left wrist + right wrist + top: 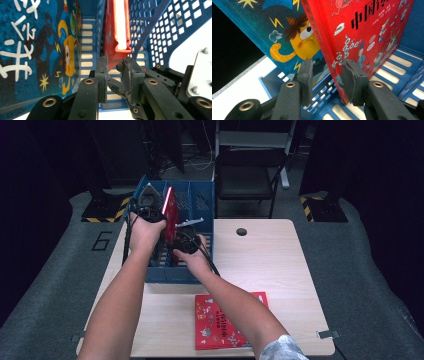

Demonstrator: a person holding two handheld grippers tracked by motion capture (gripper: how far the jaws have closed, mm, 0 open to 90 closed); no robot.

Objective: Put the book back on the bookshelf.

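Rack (202, 202), blue plastic w/ dividers, is sitting at the table's (280, 270) far left, w/ the red book (169, 210) standing upright in it just beside a blue book (32, 50). Left gripper (115, 66) is clamping the red book's near corner at the rack's far end. Right gripper (327, 75) is straddling its spine edge at the rack's near end, jaws spread & not pressing; another red book (227, 322) is lying flat near the rack.

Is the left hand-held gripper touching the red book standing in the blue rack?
Touching. The left gripper view shows the left hand-held gripper with both jaws pressed against the lower corner of the red book, no gap on either side, inside the blue rack.
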